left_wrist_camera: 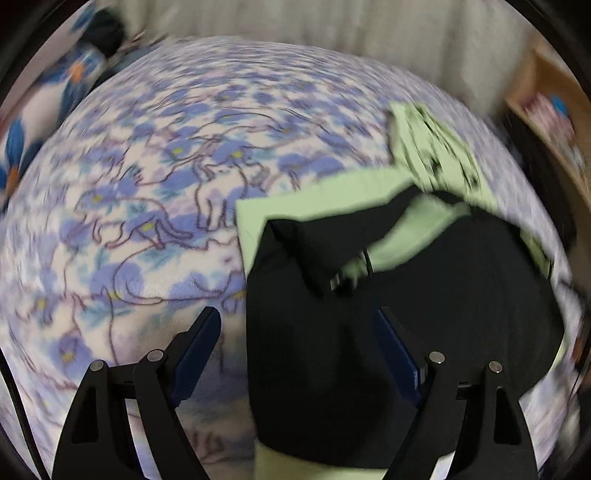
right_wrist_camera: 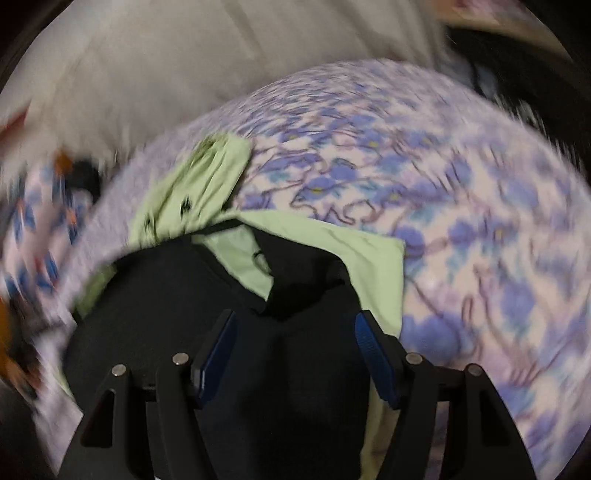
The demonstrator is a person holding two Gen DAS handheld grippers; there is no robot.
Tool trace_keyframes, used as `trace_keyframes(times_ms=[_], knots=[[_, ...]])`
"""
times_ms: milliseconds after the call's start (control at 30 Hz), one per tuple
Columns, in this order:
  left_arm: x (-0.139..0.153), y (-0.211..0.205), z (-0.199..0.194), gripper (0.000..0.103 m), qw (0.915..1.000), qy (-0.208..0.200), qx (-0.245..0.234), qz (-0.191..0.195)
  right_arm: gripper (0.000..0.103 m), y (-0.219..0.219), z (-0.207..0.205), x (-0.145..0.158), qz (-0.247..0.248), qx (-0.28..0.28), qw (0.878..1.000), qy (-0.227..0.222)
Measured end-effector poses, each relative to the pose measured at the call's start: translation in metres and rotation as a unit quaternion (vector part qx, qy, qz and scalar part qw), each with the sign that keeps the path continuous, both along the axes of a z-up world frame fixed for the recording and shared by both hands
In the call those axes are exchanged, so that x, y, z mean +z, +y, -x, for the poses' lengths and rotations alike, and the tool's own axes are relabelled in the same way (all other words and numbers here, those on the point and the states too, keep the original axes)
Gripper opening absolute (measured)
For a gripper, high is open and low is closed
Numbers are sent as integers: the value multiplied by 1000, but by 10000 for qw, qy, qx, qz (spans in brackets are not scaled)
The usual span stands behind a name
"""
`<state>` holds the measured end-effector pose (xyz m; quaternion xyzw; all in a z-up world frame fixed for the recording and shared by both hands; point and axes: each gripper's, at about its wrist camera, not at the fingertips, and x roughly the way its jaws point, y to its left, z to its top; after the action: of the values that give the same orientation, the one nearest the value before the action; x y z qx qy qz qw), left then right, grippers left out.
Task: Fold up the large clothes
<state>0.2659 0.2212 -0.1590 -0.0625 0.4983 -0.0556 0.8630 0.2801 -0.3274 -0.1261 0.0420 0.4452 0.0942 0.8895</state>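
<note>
A black garment [left_wrist_camera: 424,314] lies partly folded on top of a light green garment [left_wrist_camera: 332,199] on a bed. In the right wrist view the black garment [right_wrist_camera: 184,295] covers most of the green one [right_wrist_camera: 373,254]. My left gripper [left_wrist_camera: 299,317] is open and empty above the black garment's left edge. My right gripper [right_wrist_camera: 295,325] is open and empty above the black garment. Both views are motion-blurred.
The bed is covered by a blue and purple floral blanket [left_wrist_camera: 147,184], which also shows in the right wrist view [right_wrist_camera: 480,221]. A white curtain [left_wrist_camera: 332,29] hangs behind. A wooden shelf [left_wrist_camera: 554,110] stands at the far right. A blue flowered pillow [left_wrist_camera: 44,110] lies far left.
</note>
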Motion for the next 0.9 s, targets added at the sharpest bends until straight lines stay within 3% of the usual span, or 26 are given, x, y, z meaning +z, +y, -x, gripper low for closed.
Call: trace_keyframes(times_ms=[133, 200, 300, 433, 500, 667, 900], knots=[[-14, -24, 4, 82, 9925, -62, -546, -1096, 66, 32, 1, -12, 1176, 526, 9915, -171], [-22, -35, -2, 83, 9871, -113, -668, -1450, 66, 43, -4, -21, 1571, 614, 9856, -138], [-24, -49, -20, 83, 9797, -339, -659, -1863, 66, 49, -20, -30, 1747, 571, 9829, -47], [-21, -55, -58, 83, 9754, -387, -403, -2133, 66, 46, -49, -25, 1505, 262, 9882, -82], [-18, -51, -78, 83, 9801, -343, -243, -1942, 66, 38, -66, -20, 1160, 47, 9932, -57], [-20, -32, -115, 83, 9945, -154, 130, -1027, 66, 20, -97, -22, 391, -228, 9989, 114], [-37, -11, -135, 80, 9994, 47, 327, -49, 66, -12, -116, -41, -700, -443, 9956, 449]])
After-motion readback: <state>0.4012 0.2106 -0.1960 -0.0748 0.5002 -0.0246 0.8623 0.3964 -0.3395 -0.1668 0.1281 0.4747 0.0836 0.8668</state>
